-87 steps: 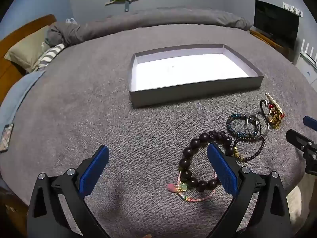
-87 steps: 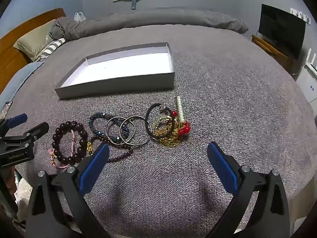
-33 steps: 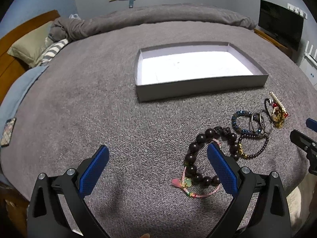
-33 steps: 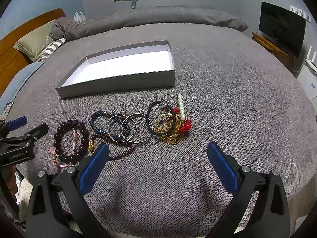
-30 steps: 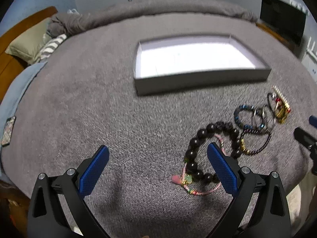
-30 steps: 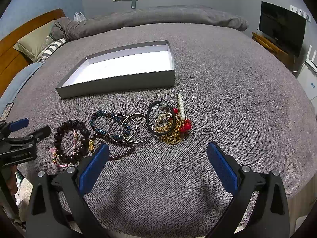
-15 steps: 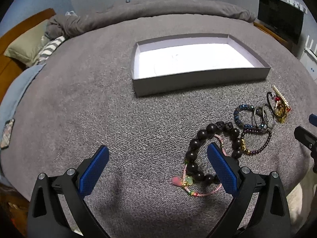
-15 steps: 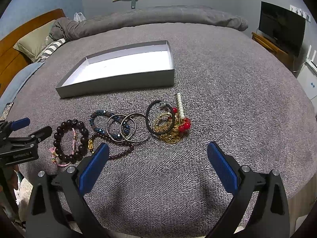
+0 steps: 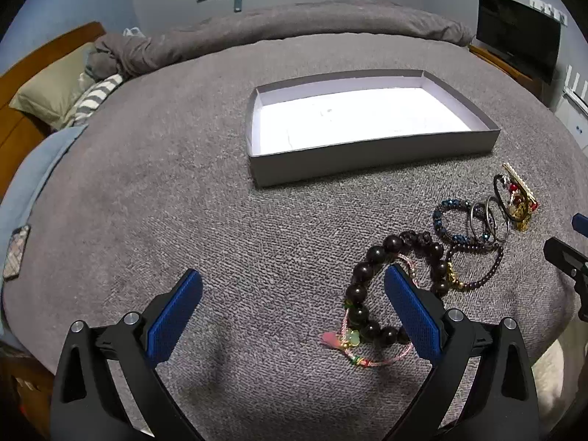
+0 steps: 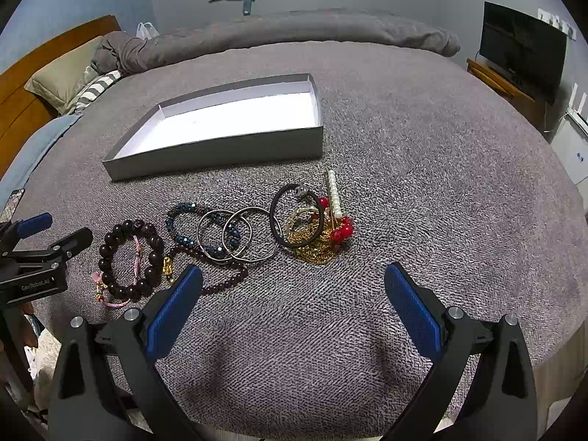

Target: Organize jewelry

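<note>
**Both grippers wide over the bed, jewelry untouched**

Left gripper [image 9: 293, 303]: jaws spread apart, holding nothing. Its right blue pad [image 9: 411, 312] sits over the ring of the big dark bead bracelet [image 9: 395, 283], which lies on the grey bedspread [image 9: 183, 183]. A pink cord with a small tassel [image 9: 347, 340] trails from that bracelet toward the near edge of the bed.

Right gripper [image 10: 293, 303]: jaws also apart, empty. The jewelry row lies just ahead of it and to its left; its left pad [image 10: 174, 314] partly covers a thin strand of small dark red beads [image 10: 224, 277].

Row, left to right in the right wrist view: big dark bead bracelet [image 10: 130, 259], blue bead bracelet [image 10: 200, 229], two overlapping silver bangles [image 10: 237, 235], black hair tie [image 10: 297, 220], gold chain heap [image 10: 312, 244] with red beads [image 10: 340, 226], pearl clip [image 10: 333, 193]. Neighbours touch or overlap.

Beyond the row, apart from it: shallow grey box [image 10: 220, 152], white inside, nothing in it. Pillows [image 10: 64, 71] by the wooden headboard, far left. Television [image 10: 522, 47], far right.
</note>
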The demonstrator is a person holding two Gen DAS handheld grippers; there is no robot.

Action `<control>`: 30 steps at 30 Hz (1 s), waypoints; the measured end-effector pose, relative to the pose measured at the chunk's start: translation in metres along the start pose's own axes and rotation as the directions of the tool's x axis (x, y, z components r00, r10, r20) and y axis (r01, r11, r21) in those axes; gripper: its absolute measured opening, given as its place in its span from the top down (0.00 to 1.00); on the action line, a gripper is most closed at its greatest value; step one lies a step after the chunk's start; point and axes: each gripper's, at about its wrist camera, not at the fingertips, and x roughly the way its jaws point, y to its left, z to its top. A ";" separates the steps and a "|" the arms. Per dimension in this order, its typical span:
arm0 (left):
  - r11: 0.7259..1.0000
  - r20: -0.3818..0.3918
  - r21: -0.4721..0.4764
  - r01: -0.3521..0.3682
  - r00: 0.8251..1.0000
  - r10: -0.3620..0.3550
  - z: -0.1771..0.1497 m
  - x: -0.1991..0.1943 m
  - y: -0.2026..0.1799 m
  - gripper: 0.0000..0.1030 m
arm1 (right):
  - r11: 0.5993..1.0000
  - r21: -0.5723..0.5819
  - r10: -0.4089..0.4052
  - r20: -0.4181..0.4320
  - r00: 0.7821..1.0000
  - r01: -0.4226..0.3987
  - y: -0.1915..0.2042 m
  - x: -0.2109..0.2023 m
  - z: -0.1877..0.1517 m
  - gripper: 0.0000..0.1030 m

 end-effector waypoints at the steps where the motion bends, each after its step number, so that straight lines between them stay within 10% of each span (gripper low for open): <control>1: 1.000 -0.001 -0.002 0.005 1.000 -0.005 0.000 0.000 0.000 0.03 | 1.000 -0.001 0.000 0.001 1.000 0.000 0.000 0.000 0.000 0.05; 7: 1.000 0.093 0.009 -0.011 0.996 0.010 -0.002 -0.007 0.002 0.03 | 1.000 -0.009 -0.007 0.008 1.000 0.007 -0.002 0.000 0.000 0.05; 11: 0.989 0.187 -0.023 0.148 0.972 -0.142 -0.005 -0.018 0.020 0.03 | 0.999 -0.026 -0.035 0.042 0.998 0.037 -0.010 -0.004 0.004 0.05; 25: 0.965 0.114 0.162 0.208 0.967 -0.227 -0.016 -0.004 0.000 0.08 | 0.999 -0.046 -0.013 0.078 0.997 0.017 -0.027 -0.007 0.006 0.12; 30: 0.946 0.053 0.216 0.243 0.964 -0.260 -0.020 0.008 -0.012 0.61 | 0.999 -0.051 0.001 0.063 0.998 0.002 -0.026 -0.005 0.003 0.26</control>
